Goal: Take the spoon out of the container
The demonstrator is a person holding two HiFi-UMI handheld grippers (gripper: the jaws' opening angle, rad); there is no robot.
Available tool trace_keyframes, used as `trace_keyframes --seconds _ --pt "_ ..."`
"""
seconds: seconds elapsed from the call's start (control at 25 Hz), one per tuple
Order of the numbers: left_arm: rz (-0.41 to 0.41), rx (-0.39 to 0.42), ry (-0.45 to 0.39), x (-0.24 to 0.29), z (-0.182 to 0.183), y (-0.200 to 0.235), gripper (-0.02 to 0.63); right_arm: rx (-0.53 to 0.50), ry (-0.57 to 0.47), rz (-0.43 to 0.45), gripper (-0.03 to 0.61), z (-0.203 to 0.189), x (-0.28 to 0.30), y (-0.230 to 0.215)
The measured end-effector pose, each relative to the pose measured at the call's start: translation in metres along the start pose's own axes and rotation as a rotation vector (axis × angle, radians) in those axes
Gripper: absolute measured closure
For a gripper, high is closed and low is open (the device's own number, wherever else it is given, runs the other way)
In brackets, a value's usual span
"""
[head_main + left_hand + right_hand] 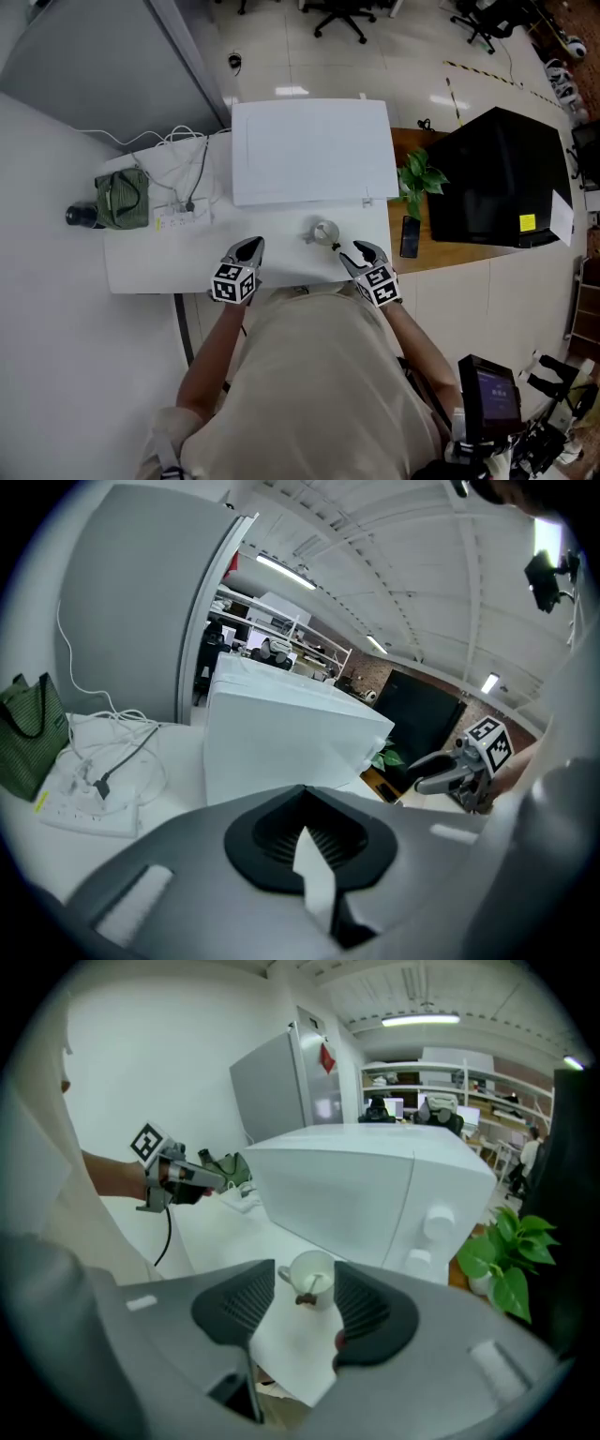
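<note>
A white cup (324,232) stands on the white table (150,262) near its front edge, just before a big white box. In the right gripper view the cup (312,1279) shows a thin spoon (315,1284) leaning inside it, handle up. My right gripper (356,251) is a little to the right of and nearer than the cup, and its jaws (305,1269) are open and frame the cup without touching it. My left gripper (248,248) hovers over the table's front edge to the left of the cup, with its tips (300,794) together and nothing held.
The white box (314,150) fills the table's back. At the left lie a power strip with cables (183,211), a green bag (122,197) and a dark bottle (80,216). A plant (419,175), a phone (410,236) and a black case (497,178) sit on the wooden desk to the right.
</note>
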State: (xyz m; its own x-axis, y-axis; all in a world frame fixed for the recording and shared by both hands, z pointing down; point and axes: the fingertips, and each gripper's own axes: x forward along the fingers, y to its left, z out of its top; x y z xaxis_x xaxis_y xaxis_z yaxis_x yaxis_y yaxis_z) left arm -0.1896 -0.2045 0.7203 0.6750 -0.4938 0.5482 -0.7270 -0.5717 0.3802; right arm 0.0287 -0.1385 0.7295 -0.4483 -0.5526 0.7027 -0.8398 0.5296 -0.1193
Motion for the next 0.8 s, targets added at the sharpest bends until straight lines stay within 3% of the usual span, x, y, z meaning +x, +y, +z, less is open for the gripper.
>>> trace_keyframes --seconds 0.12,0.32,0.52,0.8 --pt "0.025 0.034 -0.013 -0.001 0.011 -0.004 0.614 -0.015 0.019 -0.001 0.385 -0.007 0.016 0.002" --pt "-0.002 0.084 -0.028 -0.006 0.017 -0.024 0.614 -0.063 0.079 0.004 0.385 -0.027 0.044 0.008" --pt "0.009 0.048 -0.028 -0.016 0.010 -0.033 0.614 -0.060 0.122 -0.026 0.385 -0.040 0.065 0.000" --pt "-0.014 -0.025 -0.011 -0.031 -0.002 -0.046 0.614 -0.075 0.188 0.007 0.385 -0.049 0.079 0.003"
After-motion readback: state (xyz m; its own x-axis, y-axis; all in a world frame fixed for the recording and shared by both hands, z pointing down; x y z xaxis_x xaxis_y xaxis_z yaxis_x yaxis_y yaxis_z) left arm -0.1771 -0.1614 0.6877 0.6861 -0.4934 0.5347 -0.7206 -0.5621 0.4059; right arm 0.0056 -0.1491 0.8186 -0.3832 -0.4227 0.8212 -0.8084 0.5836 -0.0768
